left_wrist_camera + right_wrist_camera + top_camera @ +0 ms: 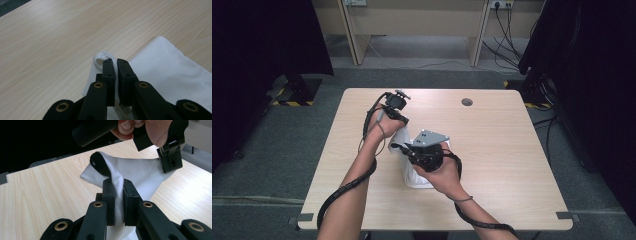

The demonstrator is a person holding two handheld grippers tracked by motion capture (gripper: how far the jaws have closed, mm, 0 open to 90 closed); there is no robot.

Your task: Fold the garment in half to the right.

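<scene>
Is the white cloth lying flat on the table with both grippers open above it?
No, the left gripper and right gripper each pinch the white cloth, lifting it.

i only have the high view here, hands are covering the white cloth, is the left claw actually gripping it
Observer: Yes. In the left gripper view the left claw is shut on a bunched edge of the white cloth.
Operator: and the right one
Observer: The right claw is shut on a fold of the cloth too, with the fabric squeezed between its jaws.
Operator: anything on the cloth i can't see
Observer: A black patch sits on the raised fold just beyond the right claw.
Operator: is it all lifted off the table
Observer: No. By the left claw, much of the cloth lies flat on the table.
</scene>
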